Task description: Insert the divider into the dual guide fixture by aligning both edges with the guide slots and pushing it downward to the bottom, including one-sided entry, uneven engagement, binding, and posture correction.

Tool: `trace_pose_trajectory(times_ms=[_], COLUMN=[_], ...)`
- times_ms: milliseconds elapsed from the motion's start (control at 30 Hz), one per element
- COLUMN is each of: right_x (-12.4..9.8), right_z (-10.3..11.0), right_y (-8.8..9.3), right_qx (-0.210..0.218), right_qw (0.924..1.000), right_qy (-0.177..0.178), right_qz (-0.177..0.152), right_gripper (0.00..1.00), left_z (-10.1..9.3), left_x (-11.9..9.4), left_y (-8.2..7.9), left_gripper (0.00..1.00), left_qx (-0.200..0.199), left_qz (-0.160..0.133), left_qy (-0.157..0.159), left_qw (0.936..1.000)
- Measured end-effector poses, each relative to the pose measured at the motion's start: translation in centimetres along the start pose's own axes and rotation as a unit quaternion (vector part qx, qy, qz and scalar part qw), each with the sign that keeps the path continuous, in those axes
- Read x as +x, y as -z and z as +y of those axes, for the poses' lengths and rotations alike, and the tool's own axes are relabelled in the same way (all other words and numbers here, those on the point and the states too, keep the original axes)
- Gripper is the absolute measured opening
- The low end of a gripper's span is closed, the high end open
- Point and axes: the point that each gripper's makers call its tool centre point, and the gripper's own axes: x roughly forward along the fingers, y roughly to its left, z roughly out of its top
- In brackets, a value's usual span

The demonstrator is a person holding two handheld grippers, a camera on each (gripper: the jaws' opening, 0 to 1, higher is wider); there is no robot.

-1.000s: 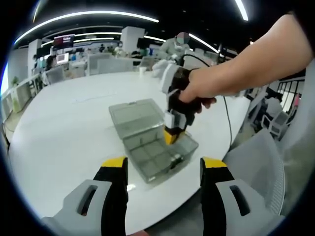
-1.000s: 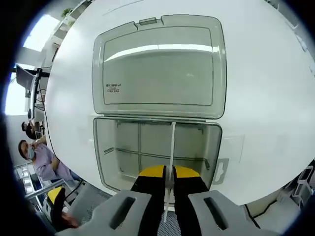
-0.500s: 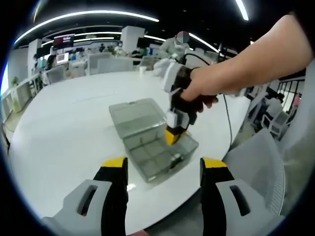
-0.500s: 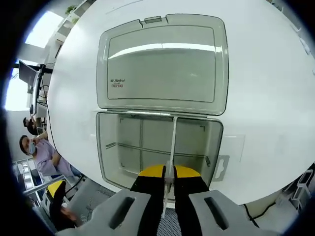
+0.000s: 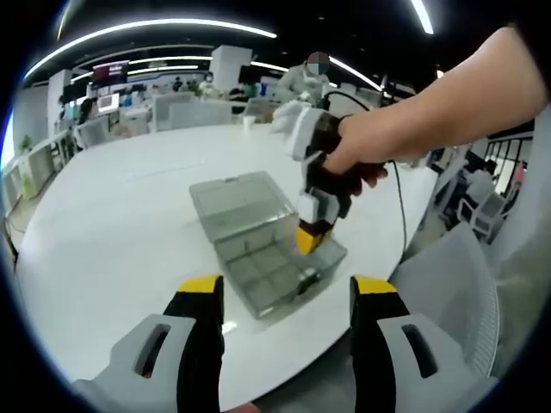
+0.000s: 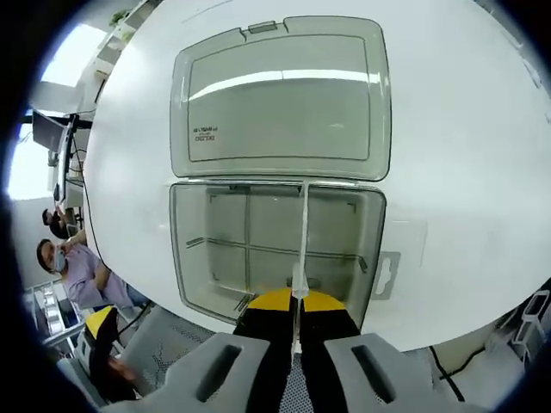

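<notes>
the right tongs pinch the thin white divider, which stands over the open clear box on the white counter. the left tongs hang wide apart, holding nothing, near the box.

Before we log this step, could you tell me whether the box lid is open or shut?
Open: the lid lies flat behind the box.

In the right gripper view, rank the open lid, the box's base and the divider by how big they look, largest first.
1. Lid and base: they look about alike, and the fisheye bends both, so no ranking between them.
2. Divider: a thin strip, plainly smallest, pinched in the right gripper.
</notes>
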Motion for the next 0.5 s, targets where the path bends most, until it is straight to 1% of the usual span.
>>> trace_pose_trajectory(times_ms=[33,267,333,500], right_x=[-0.02,0.25,0.07,0.06], right_z=[-0.06,-0.28,-0.12,-0.07], right_y=[0.02,-0.48,-0.04,-0.06], right_qx=[-0.003,-0.001,-0.002,0.005], right_qw=[1.0000,0.9999,0.9999,0.9998], right_qy=[0.005,0.010,0.013,0.014], right_qz=[0.000,-0.005,-0.008,-0.011], right_gripper=[0.00,0.00,0.00,0.00], left_z=[0.00,0.03,0.06,0.10], left_x=[0.00,-0.08,-0.06,-0.08], left_y=[0.00,-0.06,-0.06,-0.06], left_gripper=[0.57,0.57,0.57,0.57], left_qx=[0.000,0.001,0.001,0.003], left_qz=[0.000,-0.001,-0.001,-0.001], left_qy=[0.000,-0.003,-0.004,-0.005], left_qw=[1.0000,1.0000,1.0000,1.0000])
